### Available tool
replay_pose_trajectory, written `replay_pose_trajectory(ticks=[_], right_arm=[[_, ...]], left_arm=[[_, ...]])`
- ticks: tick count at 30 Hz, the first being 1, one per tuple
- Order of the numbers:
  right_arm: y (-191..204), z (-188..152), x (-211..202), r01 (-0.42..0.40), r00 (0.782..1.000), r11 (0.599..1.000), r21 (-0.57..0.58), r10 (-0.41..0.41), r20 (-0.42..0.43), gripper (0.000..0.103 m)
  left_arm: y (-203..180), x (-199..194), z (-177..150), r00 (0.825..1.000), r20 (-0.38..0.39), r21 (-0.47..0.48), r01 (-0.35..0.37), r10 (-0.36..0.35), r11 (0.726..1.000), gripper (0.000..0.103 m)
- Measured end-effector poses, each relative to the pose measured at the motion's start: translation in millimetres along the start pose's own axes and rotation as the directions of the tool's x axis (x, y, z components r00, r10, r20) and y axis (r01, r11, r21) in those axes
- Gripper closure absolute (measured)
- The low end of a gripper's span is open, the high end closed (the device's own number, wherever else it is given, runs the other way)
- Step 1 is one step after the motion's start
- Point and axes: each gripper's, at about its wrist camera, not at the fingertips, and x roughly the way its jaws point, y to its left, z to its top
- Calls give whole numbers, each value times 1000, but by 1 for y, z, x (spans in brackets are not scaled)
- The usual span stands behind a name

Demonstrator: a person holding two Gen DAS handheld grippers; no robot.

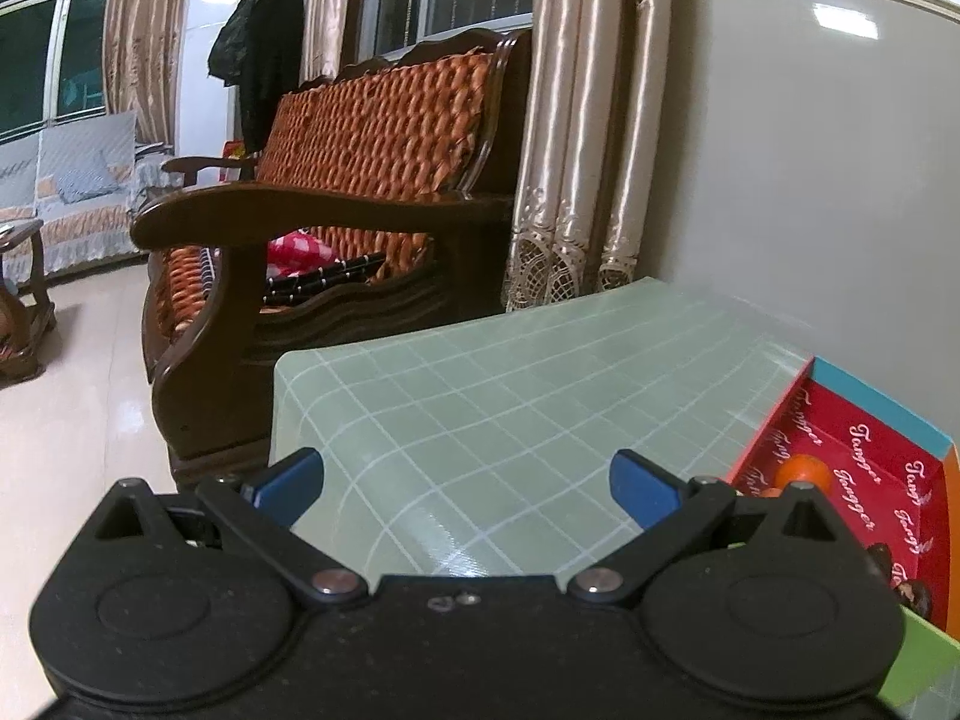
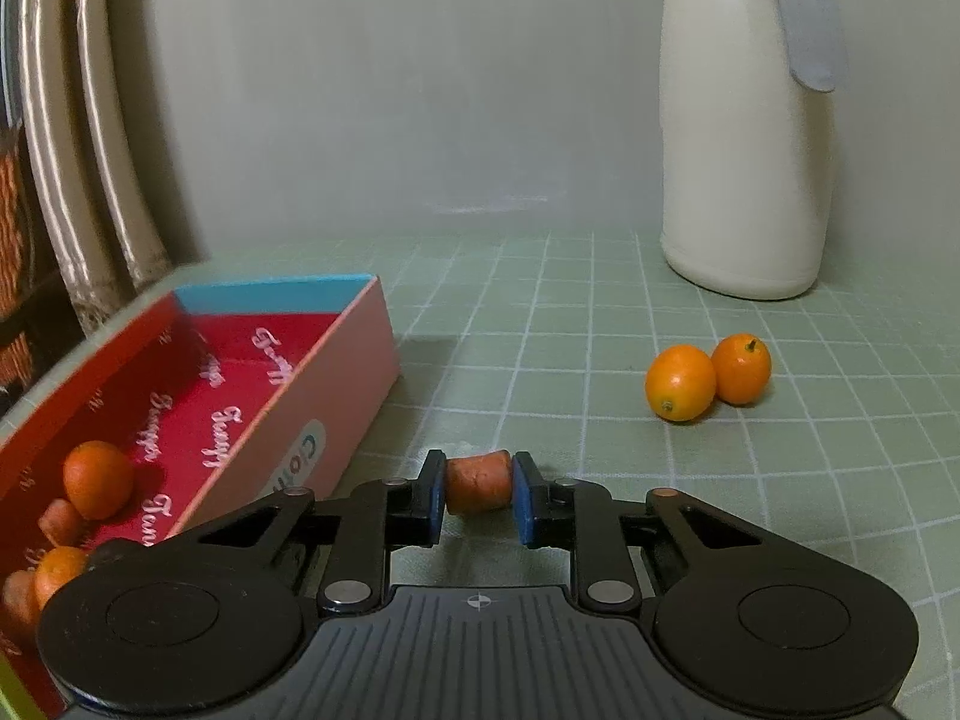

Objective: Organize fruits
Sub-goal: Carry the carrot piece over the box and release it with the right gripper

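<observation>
Fingers of your right gripper [image 2: 478, 489] pinch a carrot piece [image 2: 478, 483] beside the box [image 2: 336, 396], while your left gripper [image 1: 467, 483] gapes wide, empty, above the worktop [image 1: 480, 384].

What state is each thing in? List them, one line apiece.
left gripper: open, empty, above the table.
right gripper: shut on the carrot piece.
carrot piece: clamped between the blue pads.
red box: open-topped, fruit inside.
two kumquats: loose on the table, touching.
white jug: upright by the wall.
</observation>
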Motion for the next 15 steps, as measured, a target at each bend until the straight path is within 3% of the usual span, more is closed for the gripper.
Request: replay_pose_trajectory(ticks=[4,7,12,15], right_arm=[[-1,2,-14,-42,998,999,22,41,44,80],[1,7,-32,-123,988,992,40,119,98,80],[20,10,-61,-270,946,963,-22,270,180,80],[38,8,-66,-327,928,941,-86,337,161,80]], left_arm=[[5,3,1,1000,-11,-23,-14,14,1000,7],[7,4,1,1000,-18,-34,-20,20,999,7],[8,3,1,1000,-15,-36,-27,26,999,7],[7,3,1,1000,-15,-33,-28,27,999,7]])
